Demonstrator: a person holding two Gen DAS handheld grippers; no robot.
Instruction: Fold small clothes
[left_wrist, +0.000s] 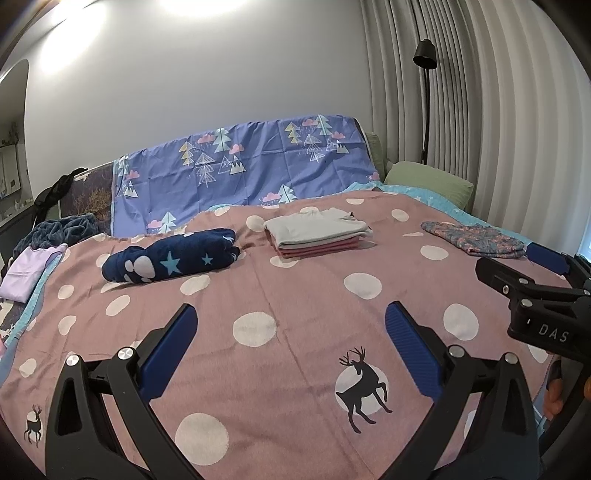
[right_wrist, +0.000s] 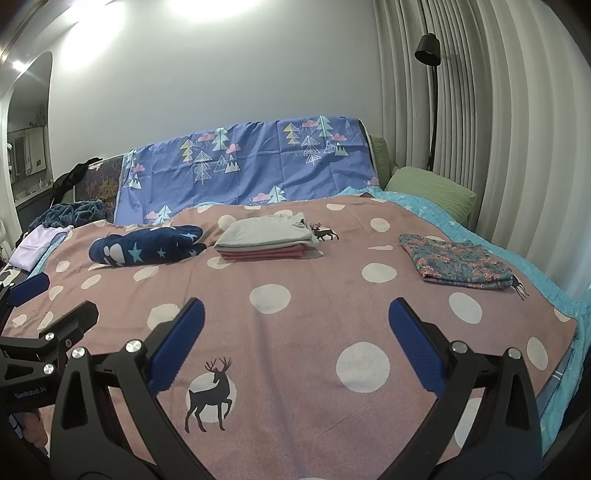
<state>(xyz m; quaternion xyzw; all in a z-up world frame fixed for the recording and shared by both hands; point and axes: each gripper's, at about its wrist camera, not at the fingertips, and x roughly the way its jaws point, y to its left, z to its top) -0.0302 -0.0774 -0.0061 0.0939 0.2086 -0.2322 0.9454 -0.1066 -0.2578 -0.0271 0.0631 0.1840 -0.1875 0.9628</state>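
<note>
In the left wrist view, the left claw (left_wrist: 290, 325) is seen spread wide and empty at the bottom of the frame above the pink dotted blanket (left_wrist: 303, 302). A folded stack of clothes (left_wrist: 317, 232) is seen at centre, a navy star-print garment (left_wrist: 170, 260) left of it, and a floral garment (left_wrist: 476, 238) at the right. In the right wrist view, the right claw (right_wrist: 295, 321) is likewise seen parted and holding nothing; the folded stack (right_wrist: 266, 238) lies upper centre, the floral piece (right_wrist: 458, 264) at the right.
</note>
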